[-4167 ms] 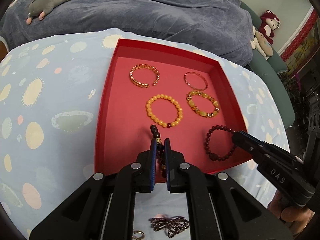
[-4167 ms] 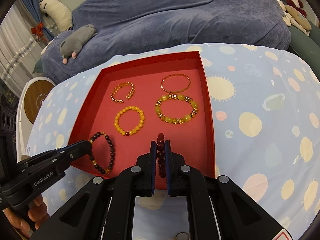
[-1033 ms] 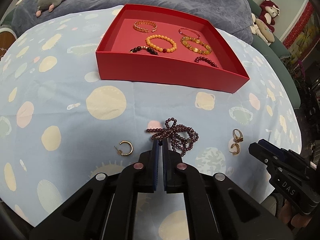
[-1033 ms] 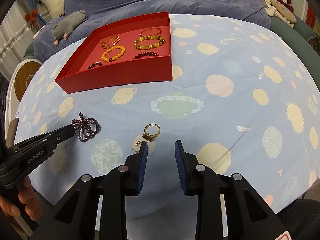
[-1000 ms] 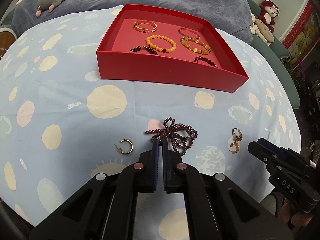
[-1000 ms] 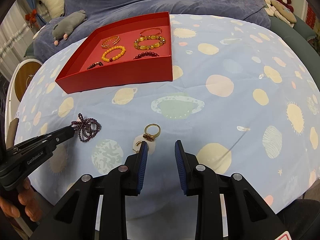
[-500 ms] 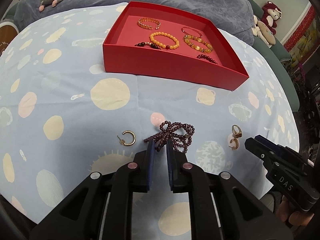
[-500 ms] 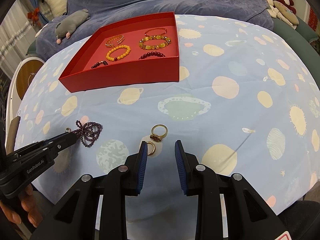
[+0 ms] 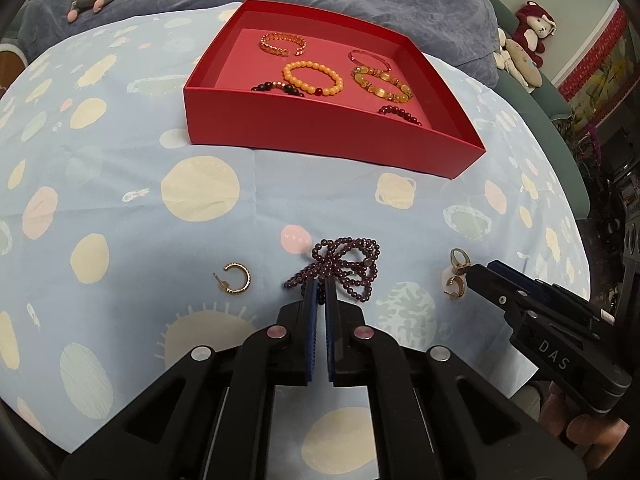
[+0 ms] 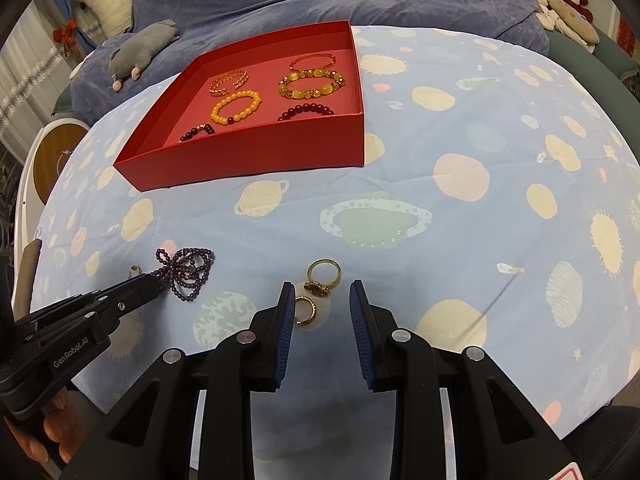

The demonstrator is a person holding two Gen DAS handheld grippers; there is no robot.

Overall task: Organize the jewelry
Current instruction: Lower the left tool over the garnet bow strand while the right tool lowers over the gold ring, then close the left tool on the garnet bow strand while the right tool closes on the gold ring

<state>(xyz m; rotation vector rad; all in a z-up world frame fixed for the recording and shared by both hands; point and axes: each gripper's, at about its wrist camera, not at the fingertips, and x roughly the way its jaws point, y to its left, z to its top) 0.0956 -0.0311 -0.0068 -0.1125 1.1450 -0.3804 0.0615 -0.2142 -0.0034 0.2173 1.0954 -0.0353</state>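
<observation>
The left claw [image 9: 319,286] is pinched shut on a strand of the bead chain [image 9: 344,266], which lies bunched in loops on the surface [image 9: 200,188], near the viewer's side of the red box [image 9: 320,140]. The chain looks light and limp: it will dangle and swing when lifted, and round beads may slip from the pads, so a hold on several strands at the knot seems safer than one loop. The right claw [image 10: 322,304] hangs with jaws apart over two rings [image 10: 318,288], holding nothing. These are small, hard and smooth; taking each across its band looks best.
</observation>
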